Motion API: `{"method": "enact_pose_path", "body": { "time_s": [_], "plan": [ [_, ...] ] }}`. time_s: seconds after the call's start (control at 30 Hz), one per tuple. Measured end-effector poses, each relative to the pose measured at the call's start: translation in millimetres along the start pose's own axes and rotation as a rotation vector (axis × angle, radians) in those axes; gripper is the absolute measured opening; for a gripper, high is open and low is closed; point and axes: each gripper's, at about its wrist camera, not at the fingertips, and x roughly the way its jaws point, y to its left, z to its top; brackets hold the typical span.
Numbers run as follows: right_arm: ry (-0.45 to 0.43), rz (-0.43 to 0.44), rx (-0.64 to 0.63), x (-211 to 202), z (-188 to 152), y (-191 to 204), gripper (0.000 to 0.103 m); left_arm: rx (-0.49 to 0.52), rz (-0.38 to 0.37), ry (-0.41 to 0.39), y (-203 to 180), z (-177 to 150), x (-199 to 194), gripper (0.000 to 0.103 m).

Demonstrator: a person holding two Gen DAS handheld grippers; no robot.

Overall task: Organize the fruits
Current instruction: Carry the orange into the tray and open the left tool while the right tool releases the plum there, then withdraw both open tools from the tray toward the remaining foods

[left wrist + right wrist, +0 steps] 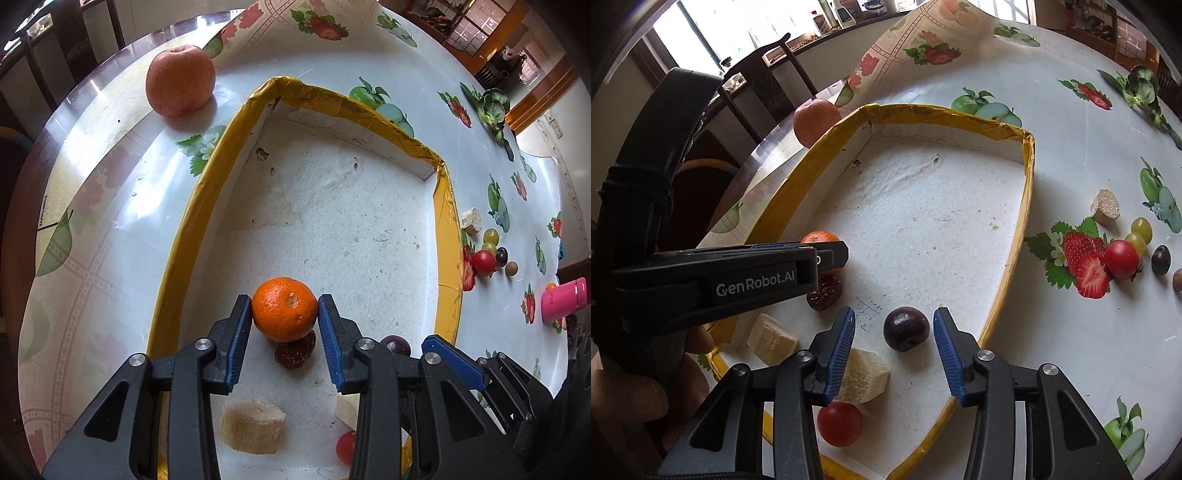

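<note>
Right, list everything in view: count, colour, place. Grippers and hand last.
Tray: one, white with yellow rim, on the table.
Tangerine: one, orange, in the tray, between the left pads.
Dark plum: one, purple, in the tray, between the open right fingers, untouched.
Dried red fruit: one, dark red, in the tray beside the tangerine.
Pale chunks: two, cream, in the tray's near end.
Cherry tomato: one, red, in the tray's near corner.
Apple: one, red, on the table beyond the tray.
Small fruits: several, mixed colours, on the table right of the tray.
Pink container: one, far right.
Left gripper: shut on the tangerine.
Right gripper: open.
Hand: holding the left gripper.
</note>
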Motion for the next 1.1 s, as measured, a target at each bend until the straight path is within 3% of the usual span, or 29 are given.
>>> {"method": "enact_pose_path", "body": {
  "time_s": [0.03,0.1,0.17,0.67,0.73,0.8,1.1],
  "plan": [
    [-0.007,0.001,-0.001,-4,-1,0,0.046,-0.001,0.000,-0.003,-1,-1,-3,0.035],
    [-0.021,0.000,0.002,-12,-2,0,0.047,-0.002,0.003,-0.018,-1,-3,-10,0.050],
    [-0.035,0.001,0.011,-21,-4,-2,0.047,0.000,0.009,-0.047,-4,-6,-20,0.057],
    [-0.126,-0.040,0.114,-83,-30,-43,0.047,0.096,0.020,-0.132,-45,-25,-51,0.057],
    [-0.130,-0.055,0.134,-88,-36,-53,0.047,0.125,0.015,-0.160,-54,-29,-56,0.059],
    [-0.134,-0.065,0.156,-94,-42,-64,0.047,0.145,0.010,-0.181,-64,-33,-61,0.070],
    [-0.175,-0.129,0.253,-122,-68,-114,0.060,0.243,-0.137,-0.198,-119,-52,-68,0.072]
  ]
}}
